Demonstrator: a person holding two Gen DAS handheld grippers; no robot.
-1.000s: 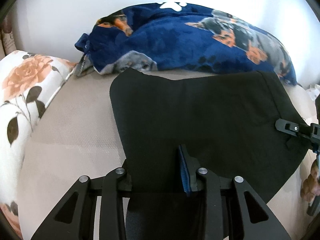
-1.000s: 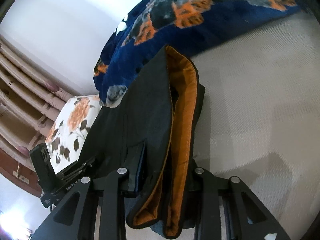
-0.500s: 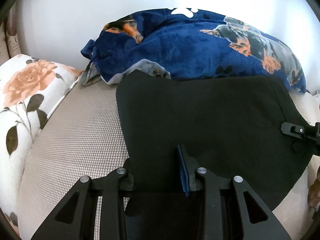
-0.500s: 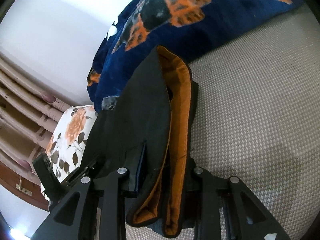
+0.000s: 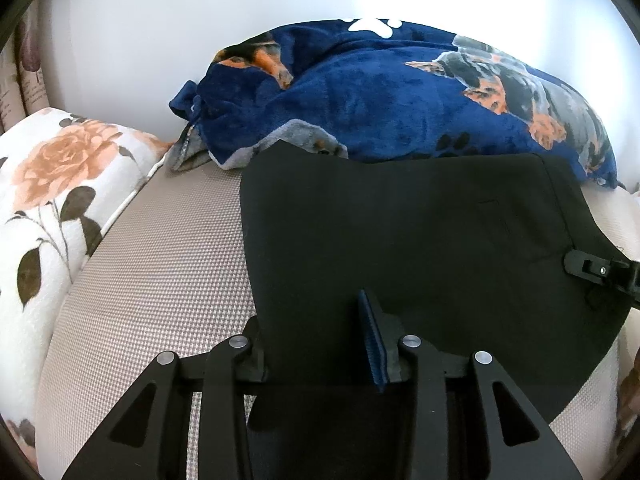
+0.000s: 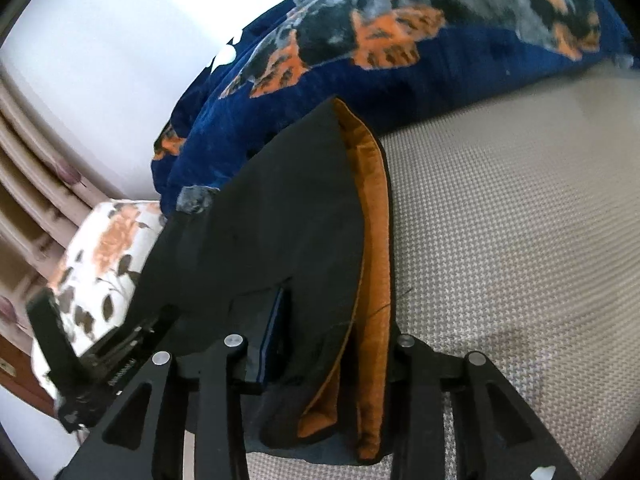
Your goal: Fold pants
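Beige bed [image 5: 160, 280] — black pants [image 5: 400, 232] between both grippers' opening jaws

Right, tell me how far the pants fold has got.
Done: the pants lie doubled in a flat black panel on the bed, orange lining stacked at the edge. In hand: the left gripper and right gripper each have an edge between their jaws, which are opening. Left: letting go, and probably one more fold to make it compact.

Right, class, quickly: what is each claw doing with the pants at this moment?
Left claw: opening, black pants between its jaws.
Right claw: opening, the pants' orange-lined edge between its jaws.
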